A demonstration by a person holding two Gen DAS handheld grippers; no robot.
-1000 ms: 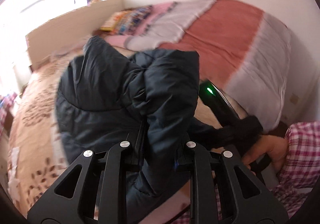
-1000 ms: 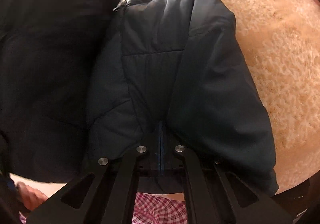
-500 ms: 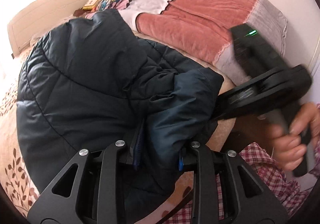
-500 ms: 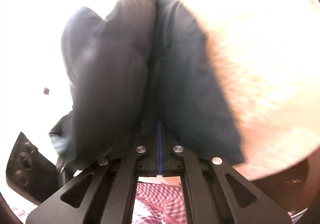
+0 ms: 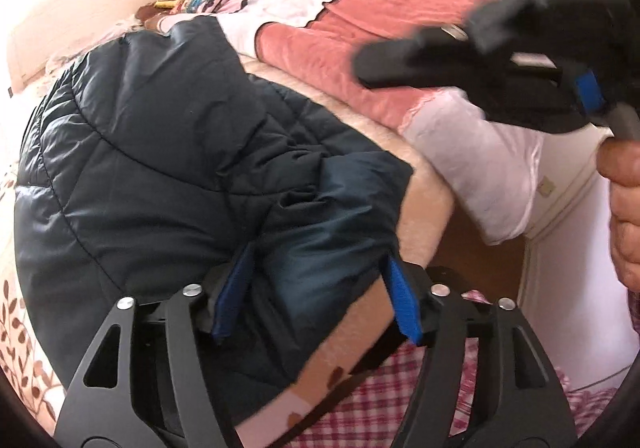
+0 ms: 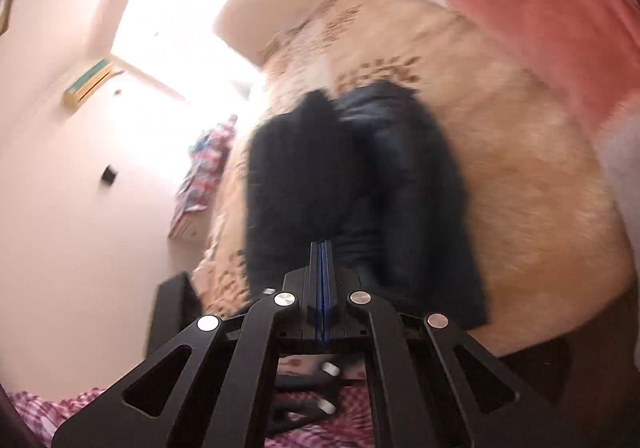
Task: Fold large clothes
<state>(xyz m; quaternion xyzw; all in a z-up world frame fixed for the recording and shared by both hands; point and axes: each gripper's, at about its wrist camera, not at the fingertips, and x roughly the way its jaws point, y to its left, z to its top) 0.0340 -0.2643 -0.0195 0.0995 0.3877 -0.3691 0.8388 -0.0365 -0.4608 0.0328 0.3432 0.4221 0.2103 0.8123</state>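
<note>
Beige leaf-print bed (image 5: 424, 188) carries the dark quilted jacket (image 5: 152, 152), bunched near its edge, pink blanket (image 5: 360, 32) behind. Left gripper (image 5: 316, 300) fingers have just spread wide, a jacket fold loose between them. Right gripper (image 6: 321, 268) fingers closed together, gripping nothing, jacket beyond them

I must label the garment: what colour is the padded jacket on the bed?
Dark navy jacket, quilted; clearest in the left wrist view.
</note>
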